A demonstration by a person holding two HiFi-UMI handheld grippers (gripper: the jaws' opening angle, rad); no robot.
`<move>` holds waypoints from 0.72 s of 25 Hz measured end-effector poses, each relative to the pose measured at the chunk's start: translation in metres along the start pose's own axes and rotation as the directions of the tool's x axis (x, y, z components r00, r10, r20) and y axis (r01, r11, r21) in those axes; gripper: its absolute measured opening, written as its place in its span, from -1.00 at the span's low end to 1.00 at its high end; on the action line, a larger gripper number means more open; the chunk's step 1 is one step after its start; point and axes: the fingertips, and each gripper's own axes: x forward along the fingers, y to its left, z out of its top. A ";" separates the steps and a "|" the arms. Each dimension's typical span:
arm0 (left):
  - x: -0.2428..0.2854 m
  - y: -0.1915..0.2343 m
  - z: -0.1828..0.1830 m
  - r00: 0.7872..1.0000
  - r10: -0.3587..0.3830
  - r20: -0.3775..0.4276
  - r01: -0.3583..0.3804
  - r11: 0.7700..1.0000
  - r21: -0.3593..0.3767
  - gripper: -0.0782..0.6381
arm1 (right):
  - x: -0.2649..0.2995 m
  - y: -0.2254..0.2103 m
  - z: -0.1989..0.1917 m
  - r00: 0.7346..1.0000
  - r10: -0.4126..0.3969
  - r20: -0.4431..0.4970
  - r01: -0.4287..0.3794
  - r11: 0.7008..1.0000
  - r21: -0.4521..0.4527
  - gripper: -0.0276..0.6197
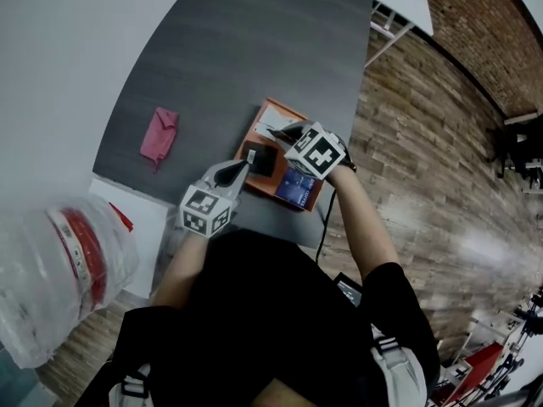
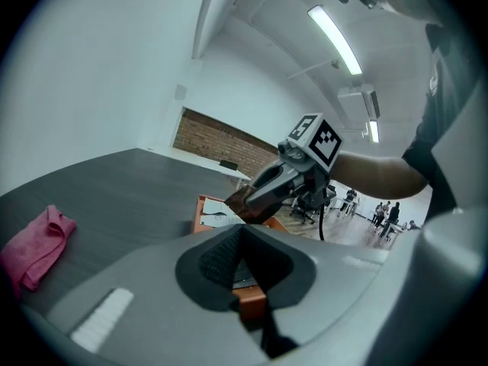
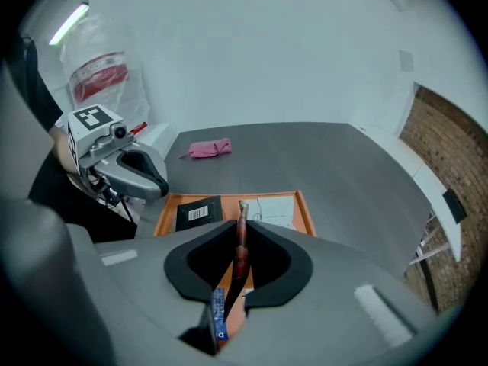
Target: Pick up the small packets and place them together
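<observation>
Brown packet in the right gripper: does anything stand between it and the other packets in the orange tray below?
Nothing visible does. The brown packet, pinched in the right gripper, hangs over the orange tray with open air beneath; the left gripper sits off to the side by the black packet.

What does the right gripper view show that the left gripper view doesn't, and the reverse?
Only the right gripper view: a black barcoded packet in the tray, the left gripper, a plastic bag with red print.
Only the left gripper view: the right gripper from outside, ceiling lights, distant people.
Both: the brown packet clamped in the right gripper, the orange tray, the pink cloth, the grey table.
</observation>
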 end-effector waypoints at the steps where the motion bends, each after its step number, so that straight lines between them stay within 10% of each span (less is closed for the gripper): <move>1: 0.000 0.001 0.001 1.000 0.000 0.001 0.000 1.000 0.001 -0.78 | 0.003 0.000 -0.001 1.000 0.015 -0.017 -0.015 1.000 -0.004 -0.79; 10: -0.001 0.013 0.003 1.000 0.006 0.001 -0.006 1.000 -0.001 -0.78 | 0.023 0.006 0.004 0.996 0.066 -0.062 -0.069 0.996 -0.047 -0.75; 18: 0.001 0.016 0.003 1.000 0.001 -0.010 -0.001 1.000 -0.003 -0.78 | 0.027 -0.004 0.007 0.999 -0.012 -0.049 0.006 0.994 -0.110 -0.27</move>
